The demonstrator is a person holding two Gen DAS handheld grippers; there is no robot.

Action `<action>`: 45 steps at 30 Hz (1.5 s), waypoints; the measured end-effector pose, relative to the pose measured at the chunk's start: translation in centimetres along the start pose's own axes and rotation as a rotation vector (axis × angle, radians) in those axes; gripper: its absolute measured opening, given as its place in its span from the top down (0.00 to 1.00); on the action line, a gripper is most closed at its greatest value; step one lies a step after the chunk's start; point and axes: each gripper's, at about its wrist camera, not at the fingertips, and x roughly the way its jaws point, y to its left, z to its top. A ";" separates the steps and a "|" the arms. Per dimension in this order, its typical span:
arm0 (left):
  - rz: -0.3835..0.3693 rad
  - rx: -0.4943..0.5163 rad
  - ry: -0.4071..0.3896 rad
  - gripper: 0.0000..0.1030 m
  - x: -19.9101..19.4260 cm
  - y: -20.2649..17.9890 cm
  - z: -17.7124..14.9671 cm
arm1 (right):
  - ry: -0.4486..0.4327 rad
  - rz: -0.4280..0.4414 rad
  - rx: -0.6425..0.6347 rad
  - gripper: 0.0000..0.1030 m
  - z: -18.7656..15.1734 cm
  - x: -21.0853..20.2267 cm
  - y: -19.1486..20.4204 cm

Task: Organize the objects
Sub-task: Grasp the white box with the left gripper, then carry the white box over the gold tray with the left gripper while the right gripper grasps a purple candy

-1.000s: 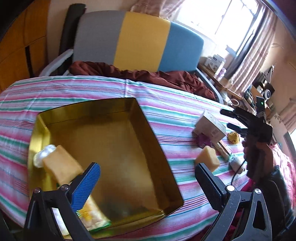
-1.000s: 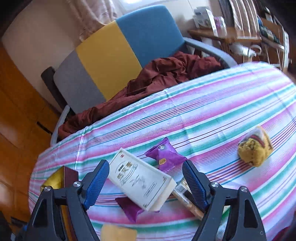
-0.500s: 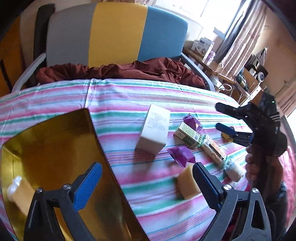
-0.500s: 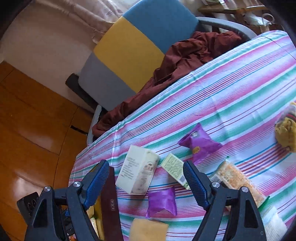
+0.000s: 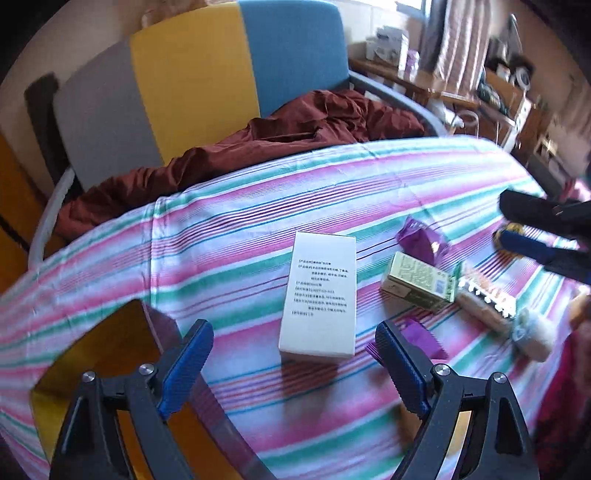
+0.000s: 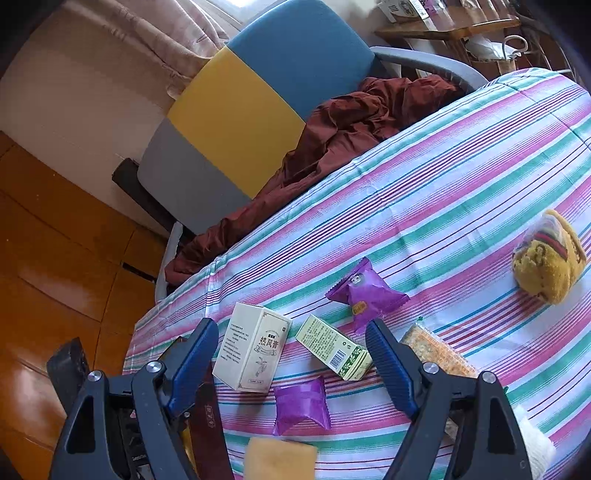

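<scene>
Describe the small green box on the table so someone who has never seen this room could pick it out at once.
Start at the striped tablecloth in front of the grey, yellow and blue chair. Among the loose items near its close edge, a tall cream box lies flat; the small green box lies just right of it, between two purple packets. It is the only pale green carton, with a barcode on one side.

Bench covered in a pink/green/white striped cloth. Behind it an armchair with grey, yellow and blue back panels; dark red fabric bunched on its seat. Plain pale wall, pinkish curtain. Orange-brown glossy wood surface on the left. Cluttered wooden shelving far right. Daylight from upper right.
</scene>
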 end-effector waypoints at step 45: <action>-0.038 -0.230 -0.152 0.51 -8.6 5.6 -8.4 | 0.422 -0.156 -0.336 0.34 -6.0 9.9 3.2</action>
